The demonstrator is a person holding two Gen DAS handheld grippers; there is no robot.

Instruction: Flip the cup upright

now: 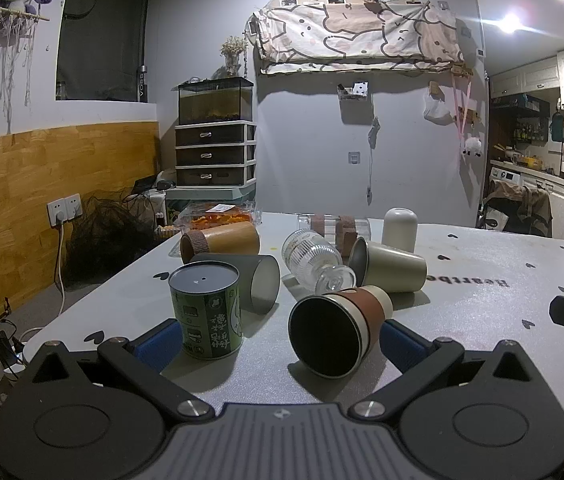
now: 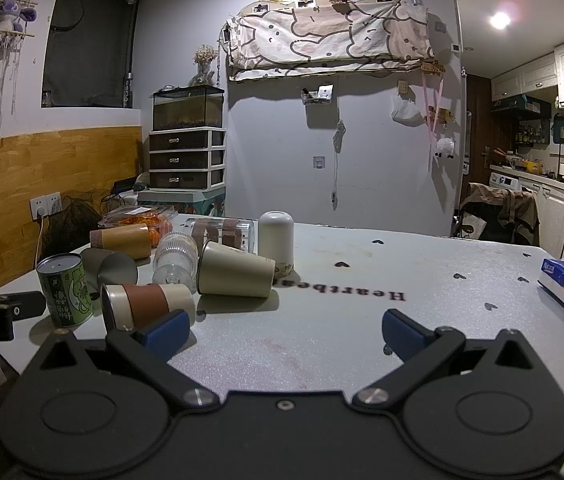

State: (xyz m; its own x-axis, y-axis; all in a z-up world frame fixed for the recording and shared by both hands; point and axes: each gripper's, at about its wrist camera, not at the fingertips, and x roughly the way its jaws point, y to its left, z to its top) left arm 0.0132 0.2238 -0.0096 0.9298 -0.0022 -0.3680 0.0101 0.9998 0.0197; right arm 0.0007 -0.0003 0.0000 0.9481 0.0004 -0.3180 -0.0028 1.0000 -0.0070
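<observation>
Grey table (image 1: 481,280) — brown-sleeved cup (image 1: 337,330) lies sideways between the wide-open, empty left gripper (image 1: 278,340) fingers; approach stage — next, close on it.

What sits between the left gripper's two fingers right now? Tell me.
In the left wrist view, the open left gripper brackets two things: the green printed can standing by its left finger, and the brown-sleeved cup lying on its side by the right finger.

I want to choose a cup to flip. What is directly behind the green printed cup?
Behind the green printed cup lies a grey cup on its side, mouth toward the camera. Its closed end is hidden behind the green cup.
</observation>
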